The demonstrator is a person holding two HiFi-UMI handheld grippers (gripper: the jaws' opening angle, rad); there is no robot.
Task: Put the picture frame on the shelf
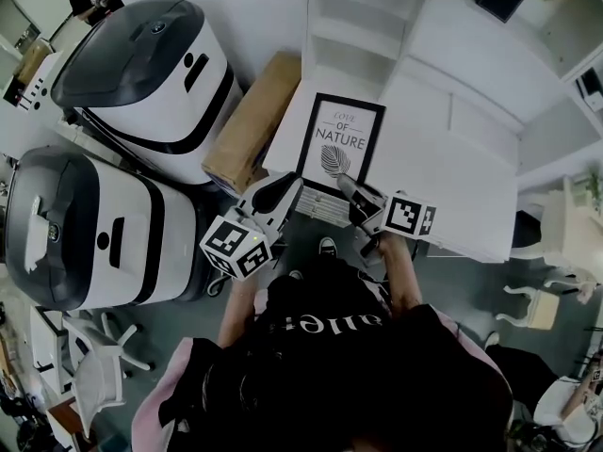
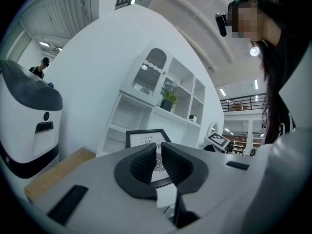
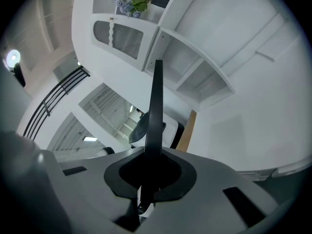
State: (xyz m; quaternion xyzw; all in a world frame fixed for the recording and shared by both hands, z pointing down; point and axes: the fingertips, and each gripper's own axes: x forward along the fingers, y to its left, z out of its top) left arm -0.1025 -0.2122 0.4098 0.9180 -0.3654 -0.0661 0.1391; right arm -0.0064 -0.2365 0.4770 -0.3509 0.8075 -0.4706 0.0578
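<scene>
Right gripper clamps the frame by its edge, upright just ahead. Left gripper, barely apart and seemingly empty, points at its lower corner. I'm carrying; next, lift it onto the shelf beyond.

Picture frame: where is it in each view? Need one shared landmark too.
Head view: picture frame at centre, face-on, in front of the white shelf.
Left gripper view: picture frame lower centre, face-on, just past the left tool.
Right gripper view: picture frame at centre, edge-on dark bar clamped in the right tool.
Shared landmark: cardboard box.
</scene>
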